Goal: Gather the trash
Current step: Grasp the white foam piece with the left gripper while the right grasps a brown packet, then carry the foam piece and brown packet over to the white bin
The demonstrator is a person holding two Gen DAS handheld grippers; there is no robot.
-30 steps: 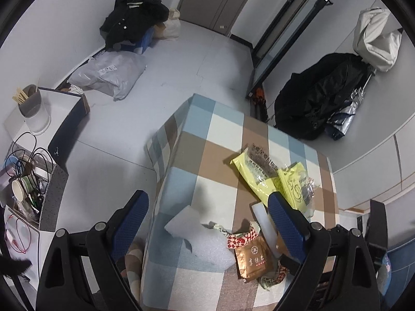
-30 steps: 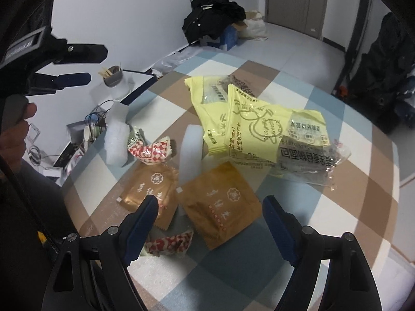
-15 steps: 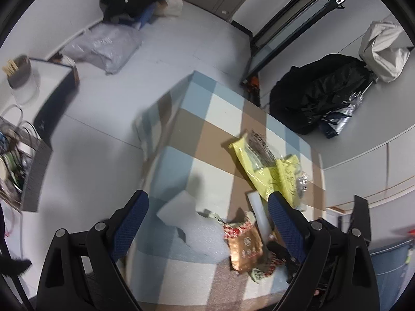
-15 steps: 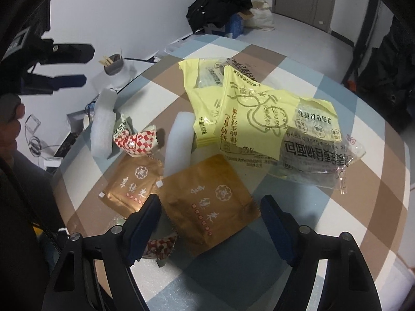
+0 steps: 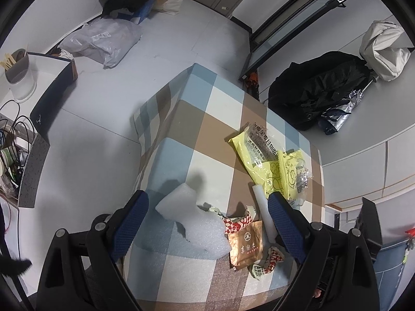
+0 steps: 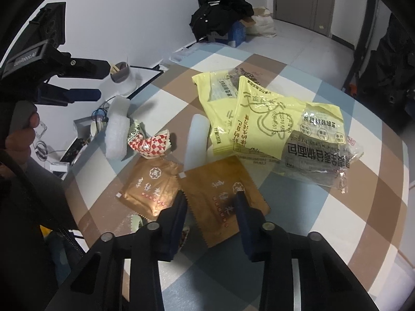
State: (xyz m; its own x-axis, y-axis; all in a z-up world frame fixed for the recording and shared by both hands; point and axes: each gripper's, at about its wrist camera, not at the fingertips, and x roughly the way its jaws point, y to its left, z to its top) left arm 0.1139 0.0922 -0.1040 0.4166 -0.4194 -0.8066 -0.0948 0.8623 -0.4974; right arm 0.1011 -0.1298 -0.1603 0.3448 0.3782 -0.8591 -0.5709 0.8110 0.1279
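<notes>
Right gripper: jaws just been closing, now narrowed astride the near brown foil sachet, tips down on its serrated near edge. Sachet between the jaws, foil bunching a bit, but can't tell if pads truly pinch it yet; looks like partial bite only. Left gripper: released, jaws wide, nothing in them, hovering above white foam block near table corner.

Outward from right claw: second brown sachet just to the left, corner touching the first. Red-white checked wrapper beyond that, beside the foam block. White foam strip upright in frame between sachets and two yellow bread bags, bags overlapping, clear end trailing right. Another crumpled wrapper partly hidden behind left finger of right claw. All on checked tablecloth. No bin or bag visible in either view.

Doing the step well, as judged:
- Flat foil on cloth = hard to pinch. Finish squeeze slowly so the sheet buckles up btw pads, not skates out.
- Keep tips pressed to the cloth w/o snagging fabric; check cloth not caught before lifting.
- Lift straight up, small amt first; confirm only one sachet comes, neighbour touching at the corner may drag.
- If it slips, re-approach from the serrated edge, more overlap.
- Left claw free: foam block the obvious next pick, bulky, wide jaw suits.
</notes>
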